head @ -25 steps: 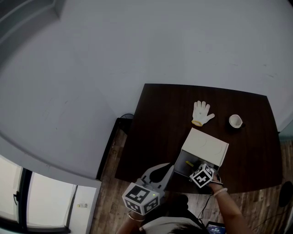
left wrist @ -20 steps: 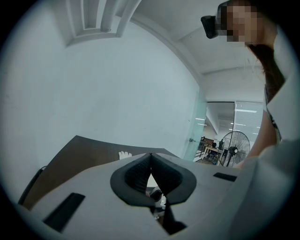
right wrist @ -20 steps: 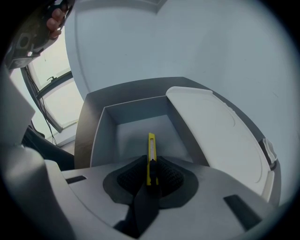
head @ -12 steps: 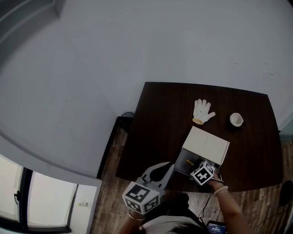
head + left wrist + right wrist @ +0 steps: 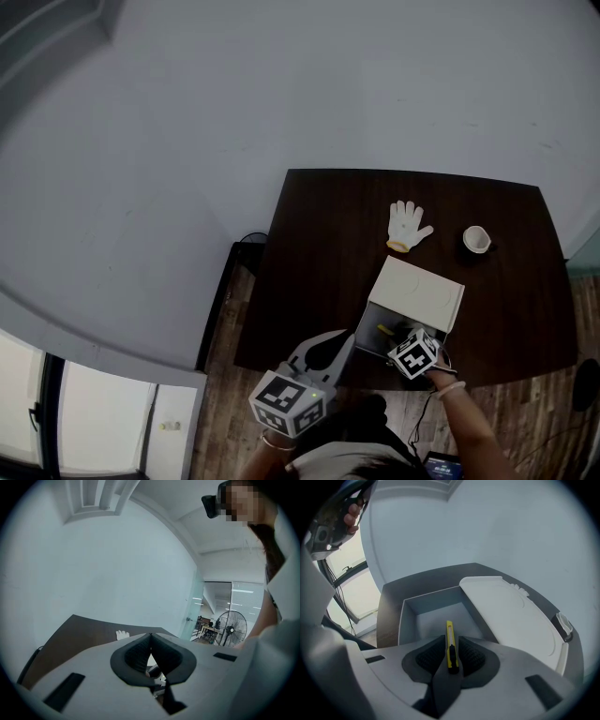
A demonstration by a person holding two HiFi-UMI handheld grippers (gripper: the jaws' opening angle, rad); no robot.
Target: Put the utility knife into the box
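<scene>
Holding the yellow utility knife (image 5: 449, 637) tight, the right gripper (image 5: 450, 645) hangs over the near side of the box (image 5: 408, 616). Its 2 jaws are almost closed, with only the thin knife squeezed between the black pads. The knife sticks out past the jaw tips and points into the open gray box. I cannot tell if it touches the bottom of the box.

The box sits on the near part of the dark table (image 5: 319, 244). Its white lid (image 5: 417, 295) is open and lies on the far side of the box.

The left gripper (image 5: 151, 654) is up in the air, near the left side of the box. Its 2 jaws touch at the tips and hold nothing.

A white glove (image 5: 407, 225) lies flat on the far part of the table. A small white cup (image 5: 476, 239) stands to the right of the glove, a little apart from it. A big fan (image 5: 229, 625) stands far away in the room.
</scene>
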